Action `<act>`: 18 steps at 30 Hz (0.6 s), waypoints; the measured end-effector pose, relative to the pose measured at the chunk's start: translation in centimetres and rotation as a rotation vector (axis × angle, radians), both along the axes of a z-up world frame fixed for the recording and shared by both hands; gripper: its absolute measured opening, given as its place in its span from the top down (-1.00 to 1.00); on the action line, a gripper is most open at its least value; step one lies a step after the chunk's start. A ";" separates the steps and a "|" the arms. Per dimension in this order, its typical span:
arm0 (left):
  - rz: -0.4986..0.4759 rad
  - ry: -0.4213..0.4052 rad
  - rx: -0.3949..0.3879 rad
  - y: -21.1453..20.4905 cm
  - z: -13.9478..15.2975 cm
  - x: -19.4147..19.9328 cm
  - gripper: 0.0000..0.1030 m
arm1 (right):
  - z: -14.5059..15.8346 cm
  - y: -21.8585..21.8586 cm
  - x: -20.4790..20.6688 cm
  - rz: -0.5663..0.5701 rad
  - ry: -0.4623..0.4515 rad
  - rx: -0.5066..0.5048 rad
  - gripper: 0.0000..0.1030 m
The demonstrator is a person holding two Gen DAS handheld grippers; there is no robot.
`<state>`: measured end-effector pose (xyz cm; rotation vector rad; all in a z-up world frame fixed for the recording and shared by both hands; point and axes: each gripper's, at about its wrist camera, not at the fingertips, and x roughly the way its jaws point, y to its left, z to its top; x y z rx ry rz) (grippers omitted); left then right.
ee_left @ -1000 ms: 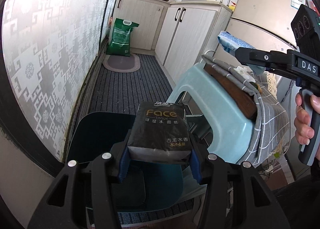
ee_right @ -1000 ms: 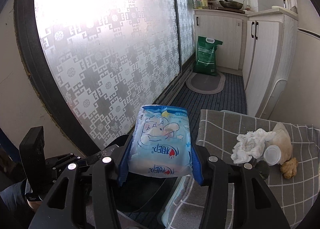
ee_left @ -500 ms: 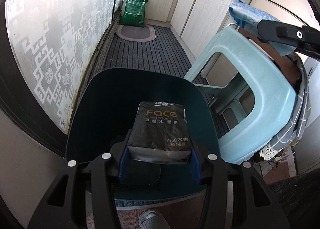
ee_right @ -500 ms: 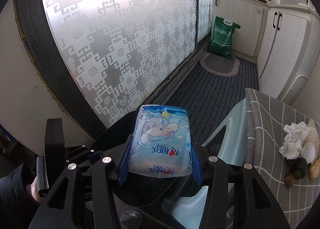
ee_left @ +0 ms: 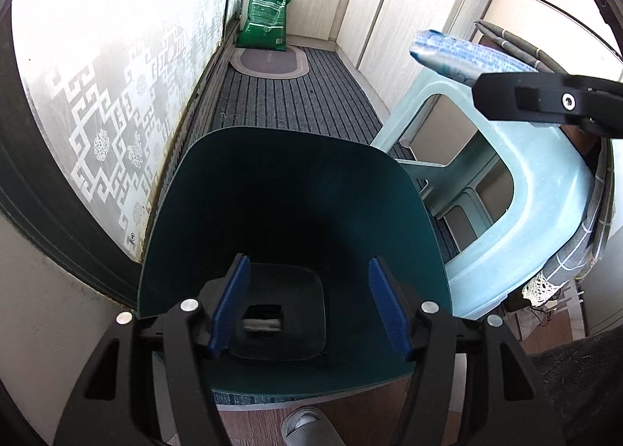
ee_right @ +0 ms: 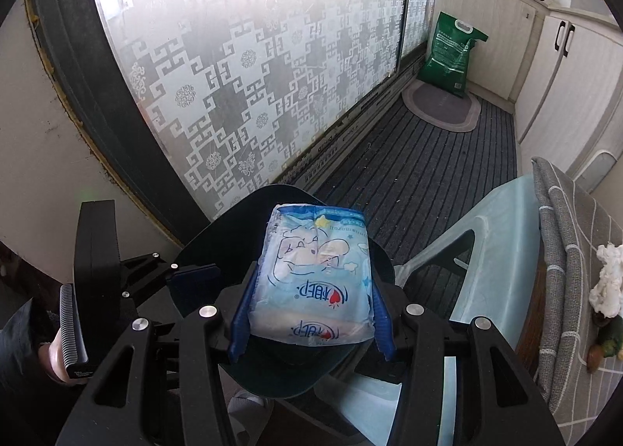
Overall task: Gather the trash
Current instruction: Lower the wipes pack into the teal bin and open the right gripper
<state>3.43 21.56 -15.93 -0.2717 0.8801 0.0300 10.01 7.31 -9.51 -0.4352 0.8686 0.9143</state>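
My left gripper (ee_left: 308,265) hangs over the dark green bin (ee_left: 272,158) with its jaws opening and nothing between them. The black tissue pack (ee_left: 263,319) is a blur deep inside the bin, free of the pads. My right gripper (ee_right: 313,282) is shut on a blue and white tissue pack (ee_right: 315,251) and holds it above the bin's rim (ee_right: 233,220). In the left wrist view that blue pack (ee_left: 463,57) sits up at the right, over the stool.
A pale blue plastic stool (ee_left: 525,212) stands right of the bin, with a grey checked cloth (ee_right: 576,251) and crumpled white tissue (ee_right: 607,282) on top. A frosted glass door (ee_right: 253,57) runs along the left. A green bag (ee_left: 268,14) and cabinets stand at the far end.
The left jaws have parted and the black tissue pack has dropped from them into the bin. The right gripper has come lower and closer over the bin with the blue pack.
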 end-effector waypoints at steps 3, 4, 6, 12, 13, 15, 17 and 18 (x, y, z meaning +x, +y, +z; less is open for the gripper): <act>0.006 -0.026 0.006 0.3 0.7 -0.4 -0.15 | -0.2 0.2 0.2 0.001 -0.002 -0.011 0.00; 0.011 -0.042 0.010 0.4 1.1 -0.6 -0.11 | -0.4 0.3 0.2 0.002 -0.002 -0.015 0.00; 0.029 -0.080 0.027 0.6 2.0 -1.1 -0.11 | -0.7 0.3 0.4 0.001 -0.002 -0.025 0.00; 0.073 -0.203 0.024 1.4 4.9 -2.5 0.03 | -2.4 0.8 0.9 0.010 0.022 -0.063 0.00; 0.076 -0.220 0.024 1.4 5.3 -2.6 0.06 | -2.8 0.9 0.9 0.015 0.025 -0.070 0.00; 0.080 -0.254 0.012 1.4 6.2 -2.9 0.09 | -3.6 1.4 0.7 0.034 0.020 -0.080 0.00; 0.084 -0.280 0.014 1.2 7.1 -3.2 0.09 | -4.2 1.8 0.4 0.054 0.011 -0.096 0.00; 0.083 -0.293 0.015 1.1 7.5 -3.2 0.10 | -4.6 2.0 0.3 0.060 0.016 -0.105 0.00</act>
